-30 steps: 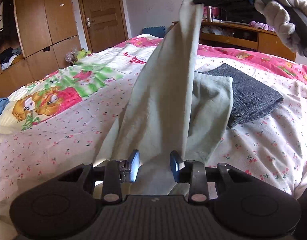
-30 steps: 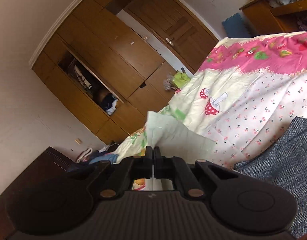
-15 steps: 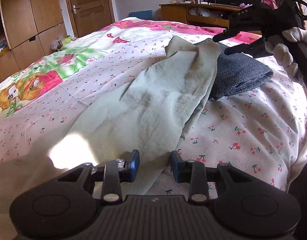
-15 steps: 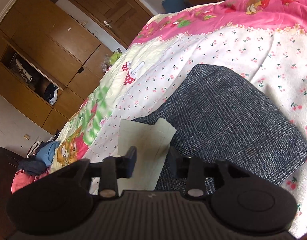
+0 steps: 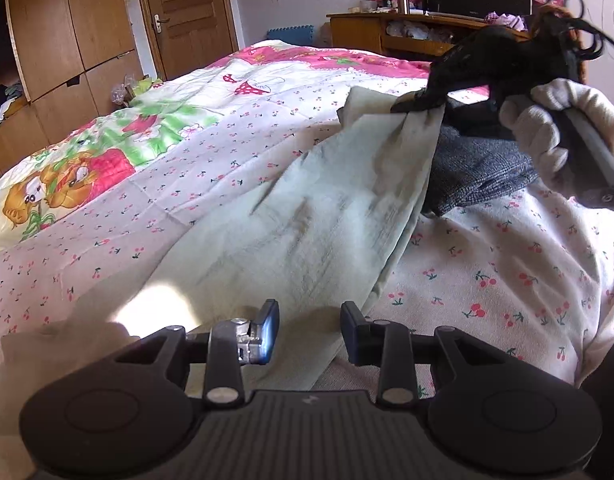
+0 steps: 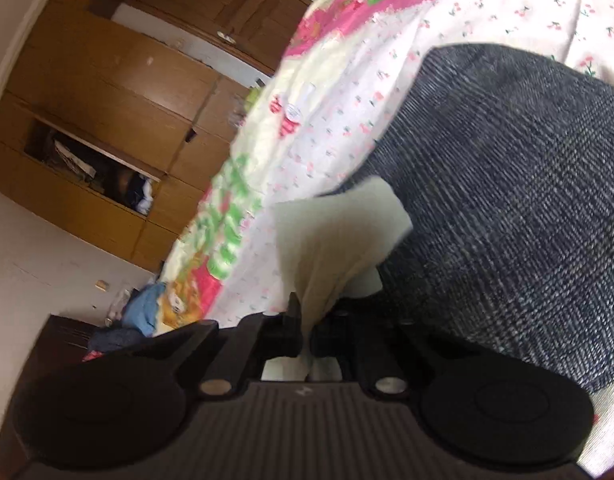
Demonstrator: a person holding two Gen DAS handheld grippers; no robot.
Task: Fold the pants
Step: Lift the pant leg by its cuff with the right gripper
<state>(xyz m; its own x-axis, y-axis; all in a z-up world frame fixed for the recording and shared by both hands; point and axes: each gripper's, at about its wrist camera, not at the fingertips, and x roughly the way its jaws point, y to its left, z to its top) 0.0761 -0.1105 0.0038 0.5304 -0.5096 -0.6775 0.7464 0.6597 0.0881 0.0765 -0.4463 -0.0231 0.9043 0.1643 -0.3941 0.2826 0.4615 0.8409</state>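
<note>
Pale green pants (image 5: 315,216) lie stretched along the flowered bedspread (image 5: 147,184), running from my left gripper toward the far right. My left gripper (image 5: 309,330) is open, low over the near end of the pants, holding nothing. My right gripper (image 6: 307,332) is shut on the far end of the pants (image 6: 331,240), beside folded dark grey pants (image 6: 507,200). In the left wrist view the right gripper (image 5: 419,100) pinches the cloth where it overlaps the grey pants (image 5: 475,172).
The bed fills most of both views. A wooden wardrobe (image 5: 67,40) and a door (image 5: 187,16) stand at the far left. A wooden desk (image 5: 407,32) with clutter stands behind the bed. Clothes (image 6: 143,312) lie on the floor by the wardrobe.
The right gripper dropped the pants' far end onto the bed, opened, then closed on that end again. The pants went from hanging upright to lying flat. The left gripper stayed open.
</note>
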